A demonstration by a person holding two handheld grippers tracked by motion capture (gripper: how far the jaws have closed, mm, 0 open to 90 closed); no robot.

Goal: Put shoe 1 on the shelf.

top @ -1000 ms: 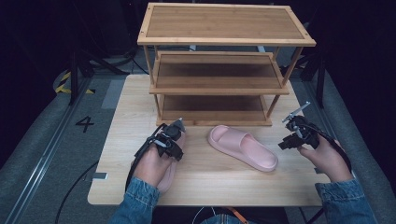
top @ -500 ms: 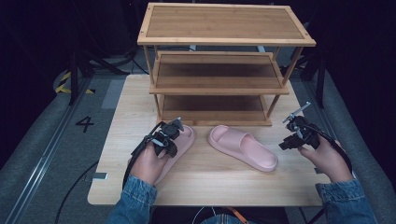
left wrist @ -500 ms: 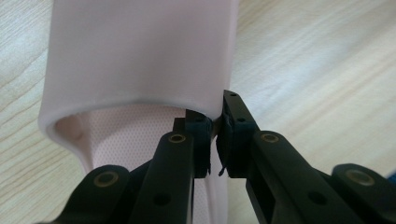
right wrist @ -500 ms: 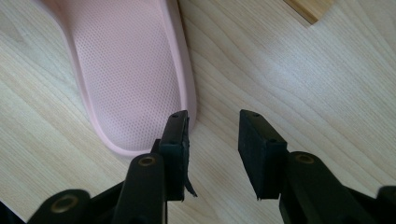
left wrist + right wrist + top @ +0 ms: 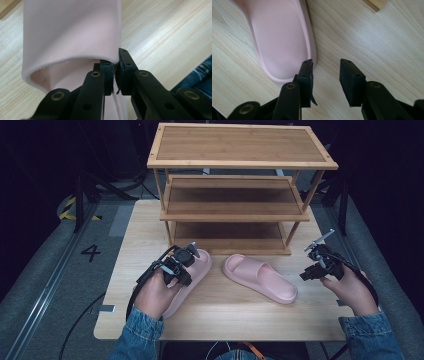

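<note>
- Left tool (image 5: 186,261), just closed, pinches the strap of the pink foam slide sandal (image 5: 192,275) at seven o'clock on the pale wooden desk (image 5: 225,315).
- Right tool (image 5: 325,75) stands half-open, empty, beside the second pink slide's (image 5: 282,37) heel.

Light wooden table (image 5: 225,315): bamboo shoe rack (image 5: 240,195), two pink slippers (image 5: 260,277).

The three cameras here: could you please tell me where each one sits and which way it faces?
High view: above the person's side, facing forward and down on the table and rack; both forearms show.
Left gripper view: on the left gripper, jaws pinching the left slipper.
Right gripper view: on the right gripper, jaws apart beside the right slipper.
Shared: each slipper also shows from above.
</note>
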